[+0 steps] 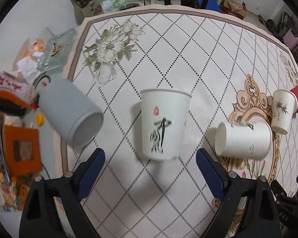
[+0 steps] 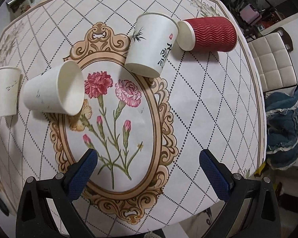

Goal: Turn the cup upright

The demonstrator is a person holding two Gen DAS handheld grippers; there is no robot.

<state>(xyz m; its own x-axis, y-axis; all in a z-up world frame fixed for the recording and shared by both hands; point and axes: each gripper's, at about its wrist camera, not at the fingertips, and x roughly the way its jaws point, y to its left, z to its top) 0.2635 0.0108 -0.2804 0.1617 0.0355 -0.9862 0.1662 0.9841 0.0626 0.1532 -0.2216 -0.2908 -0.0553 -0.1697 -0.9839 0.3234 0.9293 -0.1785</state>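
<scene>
I count five cups on my feeds. Three are white paper cups with ink prints: one standing white cup (image 1: 164,126) in front of my left camera, one tipped white cup (image 1: 243,140) on its side, one bamboo-print cup (image 2: 152,44) further right. One grey cup (image 1: 70,112) lies on its side. One red ribbed cup (image 2: 207,33) lies down too. Two grippers, one table (image 2: 198,99).
</scene>
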